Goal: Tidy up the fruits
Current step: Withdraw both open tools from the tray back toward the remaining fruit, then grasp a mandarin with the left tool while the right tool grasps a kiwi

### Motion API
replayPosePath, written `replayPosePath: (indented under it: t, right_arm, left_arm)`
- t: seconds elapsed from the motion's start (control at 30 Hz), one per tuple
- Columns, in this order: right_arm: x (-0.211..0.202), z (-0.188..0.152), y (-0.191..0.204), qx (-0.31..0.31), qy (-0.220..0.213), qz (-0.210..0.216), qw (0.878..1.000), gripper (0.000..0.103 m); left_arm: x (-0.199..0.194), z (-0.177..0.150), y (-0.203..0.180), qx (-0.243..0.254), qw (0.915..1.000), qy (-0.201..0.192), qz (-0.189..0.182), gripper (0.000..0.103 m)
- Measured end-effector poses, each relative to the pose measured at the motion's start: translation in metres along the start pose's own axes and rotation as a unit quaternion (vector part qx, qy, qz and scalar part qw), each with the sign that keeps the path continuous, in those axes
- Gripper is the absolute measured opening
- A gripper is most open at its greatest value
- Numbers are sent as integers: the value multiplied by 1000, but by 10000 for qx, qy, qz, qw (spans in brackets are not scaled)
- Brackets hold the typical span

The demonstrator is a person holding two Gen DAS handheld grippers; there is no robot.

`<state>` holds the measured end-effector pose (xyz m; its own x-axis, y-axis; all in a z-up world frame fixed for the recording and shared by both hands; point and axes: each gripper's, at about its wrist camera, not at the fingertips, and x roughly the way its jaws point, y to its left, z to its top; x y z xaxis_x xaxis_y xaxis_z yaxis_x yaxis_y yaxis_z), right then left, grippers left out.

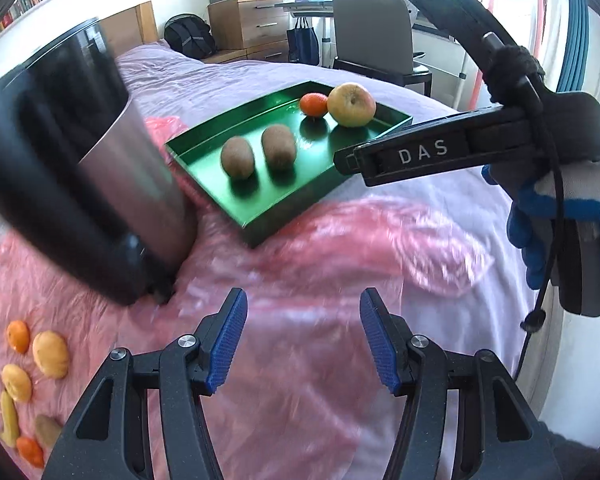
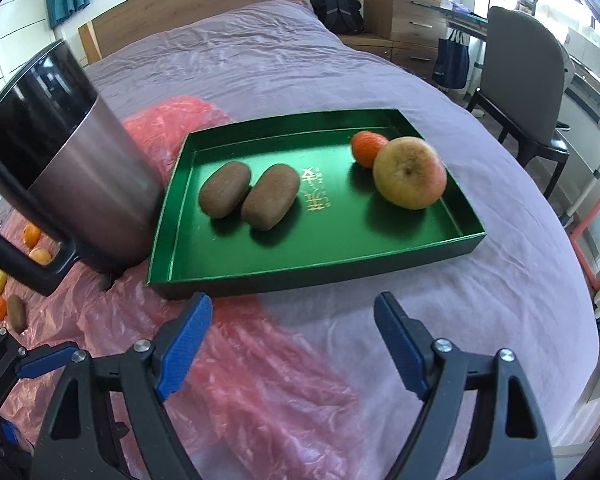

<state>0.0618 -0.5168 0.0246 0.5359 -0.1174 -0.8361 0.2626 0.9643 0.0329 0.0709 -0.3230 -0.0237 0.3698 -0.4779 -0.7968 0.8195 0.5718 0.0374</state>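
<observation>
both grippers [image 1: 303, 336] [image 2: 294, 344] open, empty

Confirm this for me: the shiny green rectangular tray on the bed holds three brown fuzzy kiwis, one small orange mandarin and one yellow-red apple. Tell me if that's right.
Not quite. The shiny green rectangular tray holds two brown fuzzy kiwis, not three. The small orange mandarin and the yellow-red apple are there as stated. The right wrist view shows it plainly; the left wrist view agrees.
</observation>
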Motion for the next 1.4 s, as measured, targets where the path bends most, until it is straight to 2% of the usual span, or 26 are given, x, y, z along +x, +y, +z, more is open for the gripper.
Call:
replayPosePath:
  t: [0.2, 0.4, 0.63, 0.8, 0.93, 1.13, 1.2, 1.3, 1.4]
  right_arm:
    - [-4, -18, 33, -42, 195, 242, 9995, 90]
    - [-12, -32, 61, -208, 373, 336, 9985, 89]
    - [-19, -54, 103, -551, 721, 630, 9939, 89]
    - [-22, -65, 155, -1076, 913, 1063, 9843, 89]
    - [-21, -67, 210, -1605, 912, 1502, 9713, 89]
    - [-6, -58, 282, -2049, 839, 2050, 9534, 88]
    - [0, -54, 306, -2163, 795, 2212, 9476, 82]
    - [11, -53, 338, -2343, 788, 2375, 9394, 73]
    - [24, -53, 364, -2472, 818, 2454, 9338, 63]
  left_arm:
    - [-25, -34, 27, -191, 9995, 90, 244, 53]
    - [-52, -65, 58, -453, 9964, 87, 705, 53]
    - [-79, -103, 104, -922, 9878, 307, 1217, 53]
    - [-95, -132, 146, -1529, 9727, 471, 1683, 53]
    - [-104, -154, 184, -2180, 9522, 570, 2064, 53]
    - [-115, -187, 237, -2817, 9226, 568, 2572, 53]
    - [-115, -198, 254, -2958, 9133, 570, 2740, 53]
    - [-114, -212, 276, -3186, 9047, 590, 2765, 53]
    - [-110, -215, 288, -3172, 9056, 555, 2759, 53]
